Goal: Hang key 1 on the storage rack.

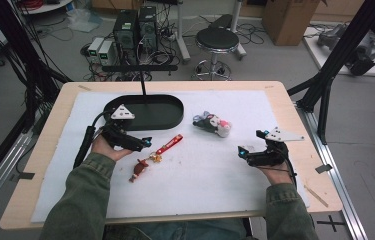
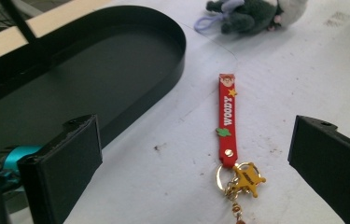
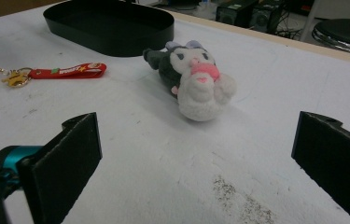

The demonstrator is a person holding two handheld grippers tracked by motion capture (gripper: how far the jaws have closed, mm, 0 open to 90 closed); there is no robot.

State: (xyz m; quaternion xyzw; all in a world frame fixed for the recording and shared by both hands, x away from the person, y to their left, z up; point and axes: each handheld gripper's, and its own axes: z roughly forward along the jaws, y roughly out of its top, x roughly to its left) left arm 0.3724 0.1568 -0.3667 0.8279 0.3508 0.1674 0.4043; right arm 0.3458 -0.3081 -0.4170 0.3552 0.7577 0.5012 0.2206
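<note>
Two small things lie on the white mat between the grippers: a red keychain strap and a plush toy. The strap (the word WOODY runs along it in the left gripper view) lies flat on the mat just beside the rounded end of the black oval tray, apart from its wall. A gold star charm hangs from the ring at its near end, and a small brown figure lies at the end of the chain, nearer the person. The plush toy, dark grey and white with a pink patch, lies on its side to the right of the tray, well apart from the strap.

The left gripper is held low over the mat, pointing at the strap, its jaws wide apart with nothing between them but the strap farther ahead. The right gripper hovers near the mat's right side, its jaws likewise spread wide and holding nothing, aimed toward the plush toy.

The mat covers a wooden table. Beyond the table's far edge stand a round stool and two computer towers among cables.
</note>
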